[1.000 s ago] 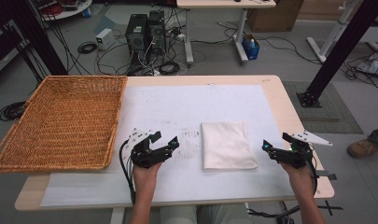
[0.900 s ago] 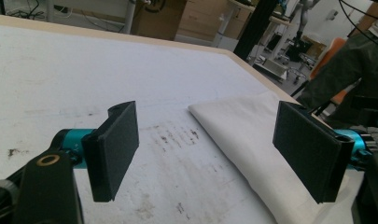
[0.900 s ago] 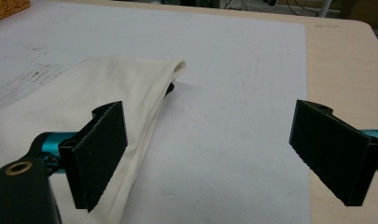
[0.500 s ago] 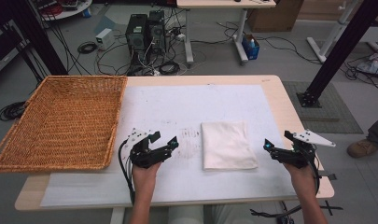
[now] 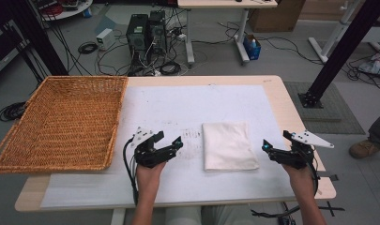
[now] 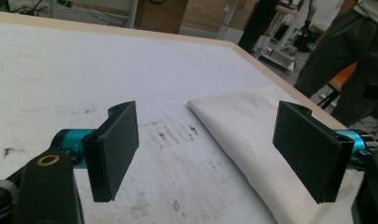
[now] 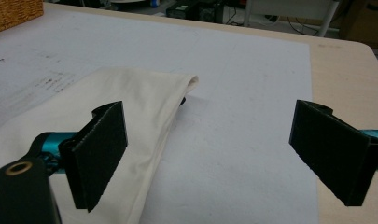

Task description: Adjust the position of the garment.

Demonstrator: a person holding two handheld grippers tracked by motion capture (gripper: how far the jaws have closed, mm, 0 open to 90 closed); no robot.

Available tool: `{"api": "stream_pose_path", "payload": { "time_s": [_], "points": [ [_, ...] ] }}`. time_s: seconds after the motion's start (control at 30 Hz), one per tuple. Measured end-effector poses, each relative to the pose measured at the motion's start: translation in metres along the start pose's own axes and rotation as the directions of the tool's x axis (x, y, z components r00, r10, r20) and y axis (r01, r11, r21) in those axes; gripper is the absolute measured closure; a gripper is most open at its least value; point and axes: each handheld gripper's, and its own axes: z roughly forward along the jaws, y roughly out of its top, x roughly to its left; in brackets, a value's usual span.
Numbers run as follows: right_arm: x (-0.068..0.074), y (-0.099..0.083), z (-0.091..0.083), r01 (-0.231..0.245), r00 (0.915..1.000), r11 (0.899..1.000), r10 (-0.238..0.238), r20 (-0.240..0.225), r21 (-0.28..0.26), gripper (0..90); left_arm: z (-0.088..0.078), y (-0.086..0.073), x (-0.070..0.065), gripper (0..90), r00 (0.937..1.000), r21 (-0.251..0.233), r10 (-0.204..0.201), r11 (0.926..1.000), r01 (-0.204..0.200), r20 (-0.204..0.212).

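Note:
A folded white cloth (image 5: 229,146) lies flat on the white mat (image 5: 192,103), between my two grippers. Just left of it my left gripper (image 5: 171,140) is open, with its tips pointing at the cloth's left edge but not touching it. To the right, my right gripper (image 5: 275,140) is also open and stands a little off the cloth's right edge. In the left gripper view the cloth (image 6: 242,126) runs under the right pad (image 6: 308,149), and the gripper (image 6: 210,149) holds nothing. In the right gripper view the cloth (image 7: 130,102) lies behind the left pad (image 7: 100,151), and the gripper (image 7: 214,149) is empty.
A large wicker basket (image 5: 61,122) takes up the table's left side, and its corner (image 7: 14,11) shows in the right gripper view. The bare wooden table edge (image 5: 295,112) runs along the right. A person (image 6: 345,56) stands beyond the table's right side.

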Motion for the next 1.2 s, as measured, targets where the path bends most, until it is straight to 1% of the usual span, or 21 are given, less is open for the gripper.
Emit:
{"api": "stream_pose_path", "payload": {
  "time_s": [0.1,0.2,0.27,0.3,0.37,0.47,0.6,0.7,0.73,0.8,0.83,0.87,0.9,0.97,1.0,1.03,1.07,1.1,1.13,1.17,1.2],
  "points": [
    [-0.001,0.000,0.000,0.002,0.9999,1.000,-0.002,0.011,0.004,11.0,0.020,0.003,-0.006,22.5,1.0000,0.045,0.001,0.9990,-0.002,0.005],
    [-0.003,-0.001,-0.001,-0.005,0.9995,1.000,0.005,0.031,0.004,11.0,0.040,0.005,-0.012,22.5,0.9997,0.098,0.008,0.9952,-0.010,0.021],
    [-0.005,-0.003,-0.002,-0.013,0.9993,1.000,0.012,0.036,0.005,10.9,0.053,0.004,-0.018,22.5,0.9992,0.130,-0.001,0.9915,-0.004,0.041],
    [-0.006,-0.003,-0.002,-0.021,0.9990,1.000,0.021,0.040,0.005,10.9,0.060,0.002,-0.022,22.6,0.9986,0.155,0.012,0.9877,-0.020,0.052],
    [-0.007,-0.004,-0.003,-0.032,0.9986,0.999,0.032,0.041,0.005,10.9,0.074,-0.004,-0.030,23.0,0.9968,0.213,0.038,0.9756,-0.052,0.070],
    [-0.006,-0.005,-0.001,-0.025,0.9991,1.000,0.024,0.035,0.015,11.0,0.093,-0.013,-0.038,23.0,0.9950,0.274,0.038,0.9598,-0.062,0.093],
    [-0.006,-0.006,0.003,-0.020,0.9994,0.999,0.020,0.028,0.025,11.0,0.111,-0.021,-0.043,23.2,0.9938,0.327,0.025,0.9432,-0.059,0.108],
    [-0.005,-0.005,0.007,-0.019,0.9996,0.999,0.018,0.023,0.035,11.0,0.119,-0.025,-0.044,23.7,0.9961,0.353,0.022,0.9341,-0.051,0.085],
    [-0.005,-0.005,0.008,-0.018,0.9996,0.999,0.017,0.022,0.037,11.0,0.121,-0.026,-0.043,23.7,0.9968,0.366,0.019,0.9294,-0.046,0.077],
    [-0.005,-0.006,0.010,-0.025,0.9996,0.999,0.024,0.014,0.044,11.0,0.123,-0.028,-0.044,24.1,0.9980,0.370,0.025,0.9281,-0.045,0.058],
    [-0.005,-0.007,0.010,-0.025,0.9996,0.999,0.025,0.015,0.041,11.0,0.125,-0.028,-0.045,26.3,0.9982,0.362,0.016,0.9316,-0.036,0.058],
    [-0.005,-0.008,0.010,-0.031,0.9994,0.999,0.030,0.016,0.043,11.0,0.126,-0.029,-0.046,29.5,0.9974,0.362,0.011,0.9315,-0.036,0.071],
    [-0.005,-0.009,0.010,-0.035,0.9993,0.999,0.034,0.017,0.042,11.0,0.128,-0.030,-0.048,30.8,0.9970,0.368,0.025,0.9286,-0.050,0.074],
    [-0.005,-0.010,0.010,-0.034,0.9993,0.998,0.033,0.018,0.048,11.0,0.129,-0.032,-0.053,31.8,0.9959,0.364,0.071,0.9273,-0.087,0.057],
    [-0.005,-0.010,0.010,-0.035,0.9992,0.998,0.034,0.019,0.051,11.0,0.129,-0.032,-0.055,33.1,0.9949,0.368,0.093,0.9243,-0.101,0.041],
    [-0.005,-0.010,0.009,-0.037,0.9991,0.998,0.036,0.022,0.050,11.0,0.129,-0.032,-0.056,37.7,0.9927,0.370,0.118,0.9214,-0.119,0.026],
    [-0.006,-0.010,0.009,-0.035,0.9992,0.998,0.034,0.023,0.049,11.0,0.128,-0.032,-0.055,42.4,0.9894,0.377,0.144,0.9156,-0.141,0.021],
    [-0.006,-0.010,0.009,-0.035,0.9991,0.998,0.034,0.025,0.050,11.0,0.128,-0.031,-0.055,48.3,0.9883,0.376,0.152,0.9150,-0.147,0.016],
    [-0.006,-0.009,0.008,-0.035,0.9990,0.998,0.034,0.027,0.052,11.0,0.127,-0.031,-0.054,56.7,0.9890,0.382,0.147,0.9131,-0.143,0.018],
    [-0.006,-0.009,0.008,-0.038,0.9989,0.998,0.036,0.030,0.052,11.0,0.127,-0.030,-0.053,67.3,0.9913,0.387,0.126,0.9126,-0.131,0.038],
    [-0.006,-0.009,0.008,-0.035,0.9990,0.998,0.034,0.029,0.054,11.0,0.127,-0.031,-0.054,74.0,0.9913,0.388,0.125,0.9120,-0.132,0.043]
  ]
}}
